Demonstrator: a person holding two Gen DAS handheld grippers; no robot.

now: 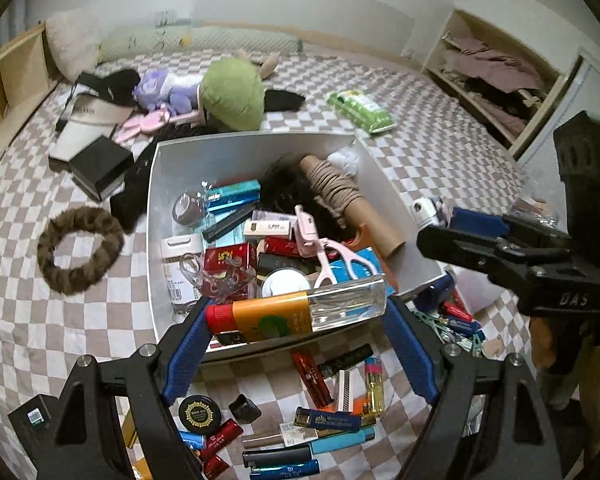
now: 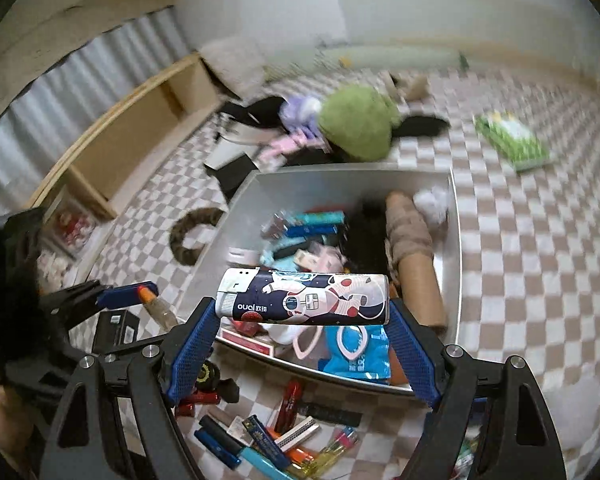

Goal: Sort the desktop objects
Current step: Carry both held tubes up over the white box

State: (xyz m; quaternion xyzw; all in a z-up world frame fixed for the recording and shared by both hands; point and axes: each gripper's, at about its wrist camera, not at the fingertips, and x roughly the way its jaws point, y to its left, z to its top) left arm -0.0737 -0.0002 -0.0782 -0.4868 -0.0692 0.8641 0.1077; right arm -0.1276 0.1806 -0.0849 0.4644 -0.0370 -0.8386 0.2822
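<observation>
The bed (image 1: 28, 320) has a matt checked cloth cover. The bin (image 1: 168, 184) looks smooth grey plastic. The bottle (image 1: 300, 312) is clear and glossy; the ring (image 1: 80, 256) is furry.

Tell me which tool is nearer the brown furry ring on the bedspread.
Left. The left tool, holding a bottle, hangs on the ring's side of the bin; the right tool is on the far side.

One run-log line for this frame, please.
left gripper: grips orange-label bottle | right gripper: grips astronaut-print can | both over grey bin
</observation>
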